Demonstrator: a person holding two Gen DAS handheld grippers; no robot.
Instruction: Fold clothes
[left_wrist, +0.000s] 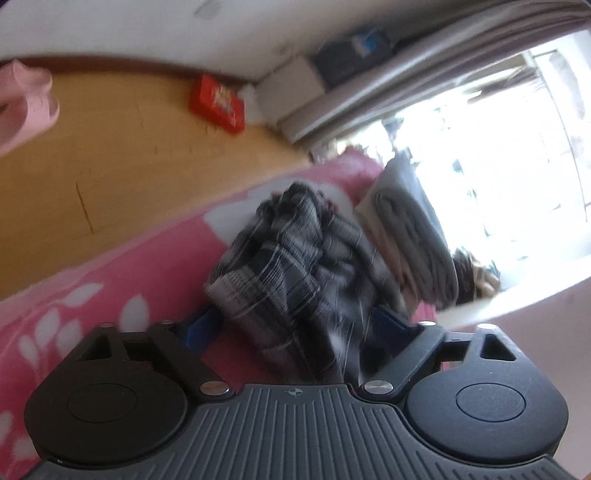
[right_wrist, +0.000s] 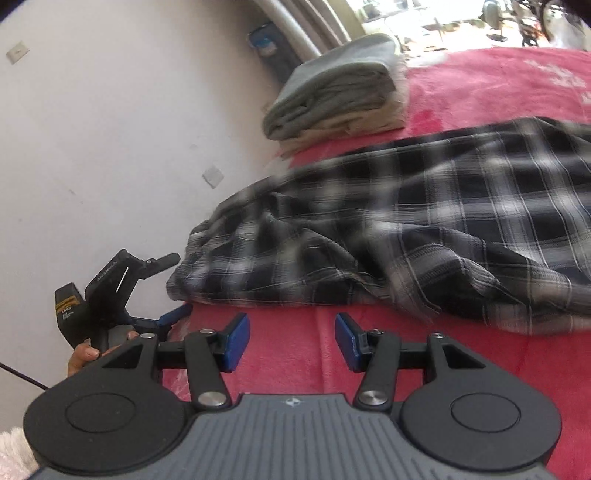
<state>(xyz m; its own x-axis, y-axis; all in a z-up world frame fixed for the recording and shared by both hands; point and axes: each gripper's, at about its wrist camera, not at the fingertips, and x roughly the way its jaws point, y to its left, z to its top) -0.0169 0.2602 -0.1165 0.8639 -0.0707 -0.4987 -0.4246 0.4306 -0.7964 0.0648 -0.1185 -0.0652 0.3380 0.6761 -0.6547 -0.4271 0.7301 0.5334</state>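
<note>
shirt: a black and white checked shirt (right_wrist: 388, 236) lies rumpled on the pink blanket (right_wrist: 480, 81), not folded flat
where: in the right claw's view it spreads from 9 o'clock across to 3 o'clock, just ahead of the claw; in the left claw's view a bunch of it sits at the middle, right in front of the claw
how it feels: I think it is soft, thin and light, it will flop and slide, it will not break
where to hold: best by an edge or a hem, like the ribbed band (left_wrist: 243, 291) by the left claw, not by a fat bunch
left claw: the left claw (left_wrist: 295, 325) has its blue pads spread wide with cloth lying between them; I cannot tell if it pinches the cloth
right claw: the right claw (right_wrist: 291, 341) is open, nothing in it, low over the blanket at 6 o'clock of the shirt
folded pile: a grey and cream pile (right_wrist: 332, 92) sits at 12 o'clock of the shirt, near it
count: one checked shirt, one folded pile, two claws, one hand (right_wrist: 83, 356) seen
</note>
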